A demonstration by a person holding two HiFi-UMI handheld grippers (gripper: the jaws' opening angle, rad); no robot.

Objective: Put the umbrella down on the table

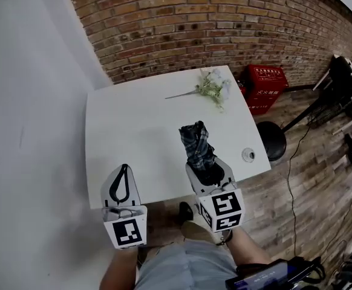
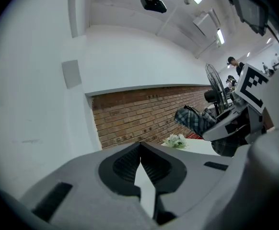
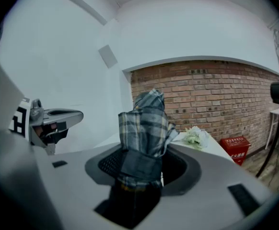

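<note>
the right gripper [image 1: 209,173] is clamped on the strapped lower end of the folded plaid umbrella [image 1: 196,142]. the fabric end projects forward past the jaws over the near right part of the white surface [image 1: 133,132], and contact between the two cannot be determined. the left gripper [image 1: 123,183] is at the surface's near edge, jaws together at the tips with nothing between them, and a bunch of pale flowers [image 1: 212,88] lies at the far right, well apart from the umbrella.

Studio-like workroom: brick wall [image 1: 194,23], white table [image 1: 133,132], equipment stands [image 1: 344,77].
</note>
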